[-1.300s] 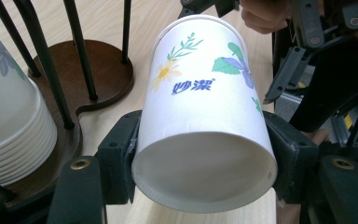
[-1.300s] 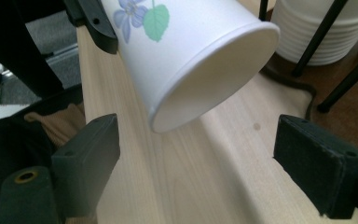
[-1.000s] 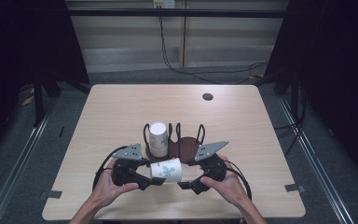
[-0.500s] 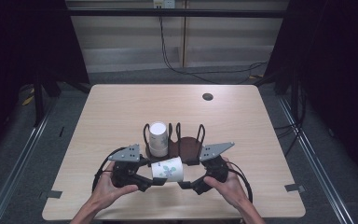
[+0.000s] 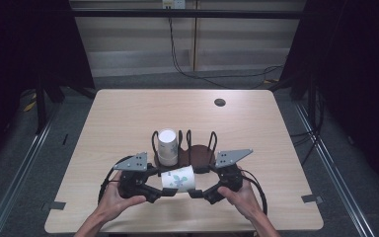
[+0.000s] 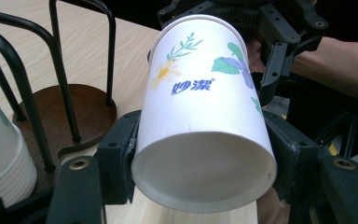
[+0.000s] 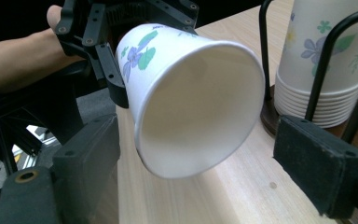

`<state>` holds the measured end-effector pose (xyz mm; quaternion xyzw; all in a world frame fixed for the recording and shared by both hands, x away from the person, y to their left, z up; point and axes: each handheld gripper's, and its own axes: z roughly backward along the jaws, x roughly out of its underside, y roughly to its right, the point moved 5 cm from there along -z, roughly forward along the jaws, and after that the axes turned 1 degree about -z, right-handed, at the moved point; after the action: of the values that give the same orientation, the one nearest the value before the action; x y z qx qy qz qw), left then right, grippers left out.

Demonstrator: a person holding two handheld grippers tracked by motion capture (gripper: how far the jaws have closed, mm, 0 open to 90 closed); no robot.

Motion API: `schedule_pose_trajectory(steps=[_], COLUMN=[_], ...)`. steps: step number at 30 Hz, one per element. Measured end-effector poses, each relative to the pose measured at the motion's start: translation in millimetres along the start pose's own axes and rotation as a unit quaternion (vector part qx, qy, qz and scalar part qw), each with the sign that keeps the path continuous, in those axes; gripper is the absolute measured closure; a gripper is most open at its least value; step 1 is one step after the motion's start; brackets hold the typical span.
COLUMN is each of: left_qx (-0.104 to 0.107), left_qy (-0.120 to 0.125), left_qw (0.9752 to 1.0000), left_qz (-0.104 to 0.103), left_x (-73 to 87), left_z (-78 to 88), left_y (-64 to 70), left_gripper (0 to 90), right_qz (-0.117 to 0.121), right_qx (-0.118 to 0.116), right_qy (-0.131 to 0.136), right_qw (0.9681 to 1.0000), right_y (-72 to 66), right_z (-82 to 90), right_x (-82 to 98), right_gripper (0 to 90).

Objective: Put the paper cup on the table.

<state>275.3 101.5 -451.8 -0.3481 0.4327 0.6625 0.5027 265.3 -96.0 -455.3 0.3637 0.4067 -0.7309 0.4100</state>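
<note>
A white paper cup (image 5: pixel 177 178) with a flower print lies on its side in the air between the two grippers, just above the table's front edge. My left gripper (image 5: pixel 164 190) is shut on its base end; in the left gripper view both jaws press the cup (image 6: pixel 200 116) on either side. My right gripper (image 5: pixel 196 190) faces the cup's open mouth (image 7: pixel 191 98). Its jaws stand wide on either side of the rim, with a clear gap on the right side. The right gripper (image 6: pixel 270 42) also shows behind the rim in the left gripper view.
A dark wooden rack (image 5: pixel 192 153) with black wire loops stands just behind the grippers, with a stack of paper cups (image 5: pixel 168 145) in its left slot. A small dark disc (image 5: pixel 220 102) lies at the back right of the table (image 5: pixel 128 113).
</note>
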Motion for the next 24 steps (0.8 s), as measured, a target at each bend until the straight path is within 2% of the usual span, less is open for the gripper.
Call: schedule_pose_trajectory(steps=[11, 14, 24], left_qx=[0.01, 0.013, 0.022], left_qy=[-0.002, -0.002, 0.007], left_qw=[0.9999, 0.9999, 0.9997], left_qz=[-0.009, -0.008, -0.006], left_x=[-2.7, -2.5, -6.2], left_z=[-3.3, -4.5, -4.3], left_y=[6.8, 7.0, 9.0], left_gripper=[36.3, 36.2, 36.2], right_qz=[0.005, 0.006, 0.003], right_qx=[-0.021, -0.03, -0.047], right_qy=[0.009, 0.02, 0.031], right_qw=[0.9997, 0.9993, 0.9984], right_y=[-3.8, -3.2, -4.8], right_z=[-3.4, -1.1, -3.4], right_x=[-1.7, -3.8, -5.2], right_gripper=[15.6, 21.8, 21.3])
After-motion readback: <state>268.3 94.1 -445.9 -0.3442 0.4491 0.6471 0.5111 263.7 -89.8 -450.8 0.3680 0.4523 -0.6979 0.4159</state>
